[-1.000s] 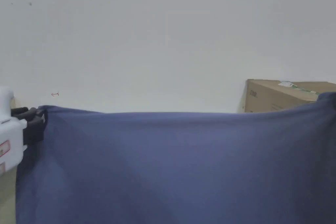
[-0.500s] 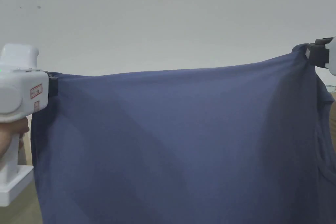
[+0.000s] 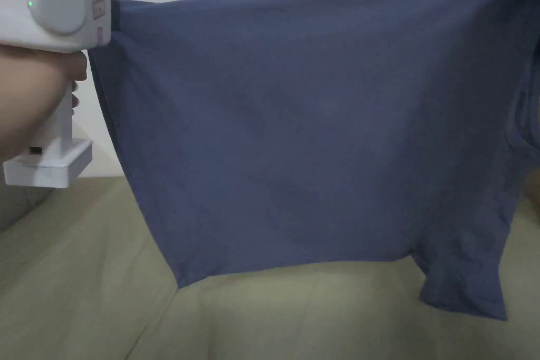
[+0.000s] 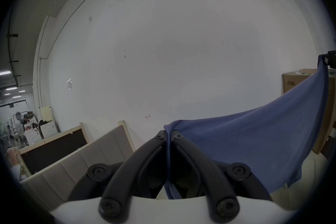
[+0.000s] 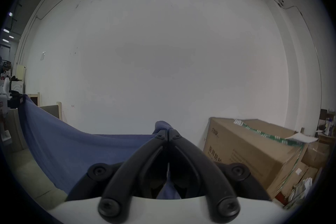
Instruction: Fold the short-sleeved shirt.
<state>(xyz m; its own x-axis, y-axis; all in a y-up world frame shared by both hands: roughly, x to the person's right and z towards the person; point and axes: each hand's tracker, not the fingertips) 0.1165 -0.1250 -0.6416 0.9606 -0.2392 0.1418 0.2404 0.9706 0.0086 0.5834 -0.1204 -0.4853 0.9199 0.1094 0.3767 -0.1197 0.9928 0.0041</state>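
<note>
The blue short-sleeved shirt (image 3: pixel 316 134) hangs spread wide in the air, its lower edge just above the olive surface (image 3: pixel 295 319). A sleeve (image 3: pixel 464 282) dangles at the lower right. My left gripper (image 3: pixel 113 13) is shut on the shirt's upper left corner, with a hand on its white handle. In the left gripper view the black jaws (image 4: pixel 168 136) pinch a fold of the shirt (image 4: pixel 254 146). In the right gripper view the right gripper (image 5: pixel 168 132) is shut on the opposite corner of the shirt (image 5: pixel 72 146), which stretches away to the left gripper (image 5: pixel 17 98).
A large cardboard box (image 5: pixel 254 148) stands to the right with smaller boxes and clutter beside it. Wooden-framed panels (image 4: pixel 72 151) lean against the white wall at the left. The olive surface spreads out below the shirt.
The shirt has been lifted higher, so its lower edge and sleeve now hang free above the olive surface. The head camera has tilted down; the right gripper has left the head view.
</note>
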